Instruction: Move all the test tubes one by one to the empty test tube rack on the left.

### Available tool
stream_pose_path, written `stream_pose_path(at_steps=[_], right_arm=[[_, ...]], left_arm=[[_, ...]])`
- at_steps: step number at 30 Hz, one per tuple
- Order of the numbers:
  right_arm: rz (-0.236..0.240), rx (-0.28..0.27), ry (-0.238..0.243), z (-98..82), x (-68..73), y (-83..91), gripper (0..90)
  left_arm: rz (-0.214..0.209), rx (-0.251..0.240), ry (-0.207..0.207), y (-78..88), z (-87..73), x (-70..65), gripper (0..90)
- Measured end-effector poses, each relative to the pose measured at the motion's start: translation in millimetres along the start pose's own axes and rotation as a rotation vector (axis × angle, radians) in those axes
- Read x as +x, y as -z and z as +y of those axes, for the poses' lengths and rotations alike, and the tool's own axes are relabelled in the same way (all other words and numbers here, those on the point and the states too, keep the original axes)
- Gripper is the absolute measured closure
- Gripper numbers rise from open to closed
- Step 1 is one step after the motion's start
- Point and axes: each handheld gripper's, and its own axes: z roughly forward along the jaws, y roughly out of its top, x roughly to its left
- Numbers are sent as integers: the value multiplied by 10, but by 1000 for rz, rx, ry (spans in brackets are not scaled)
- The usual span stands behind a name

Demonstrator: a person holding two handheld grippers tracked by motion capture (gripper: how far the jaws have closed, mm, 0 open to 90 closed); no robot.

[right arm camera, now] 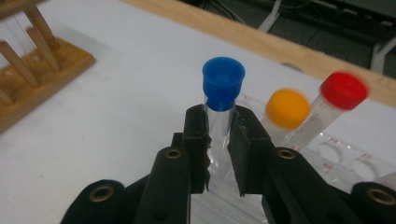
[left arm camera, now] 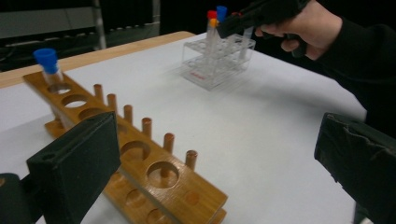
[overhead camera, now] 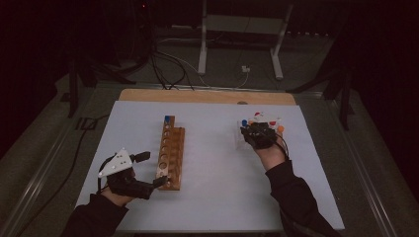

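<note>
Right hand-held gripper (right arm camera: 218, 140) is clamped on a blue-capped tube (right arm camera: 222, 93) standing in the clear rack (left arm camera: 217, 63), likely to lift it out. Left hand-held gripper (left arm camera: 224, 163) waits with jaws apart beside the wooden rack (overhead camera: 170, 153), well left of the clear rack.

In the right gripper view, the clear plastic tube with the blue cap (right arm camera: 223, 83) had its lower length hidden between the black jaws of the right gripper (right arm camera: 219, 140), and beside that tube the orange-capped tube (right arm camera: 287, 108) and the red-capped tube (right arm camera: 344, 90) were smeared by blur. The clear plastic rack (right arm camera: 341, 154) behind them was cut off by the right and bottom edges. In the high view the caps over that rack were too small to count, and the hand covered part of it.
</note>
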Motion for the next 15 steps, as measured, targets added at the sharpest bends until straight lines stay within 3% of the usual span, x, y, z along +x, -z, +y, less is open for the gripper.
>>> stream_pose_path(at_steps=[9,15], right_arm=[[10,-59,45,185,44,280,774],[47,-70,78,228,127,412,774]], left_arm=[[-28,0,-17,-22,135,-24,11],[-54,6,-45,-80,249,-64,12]])
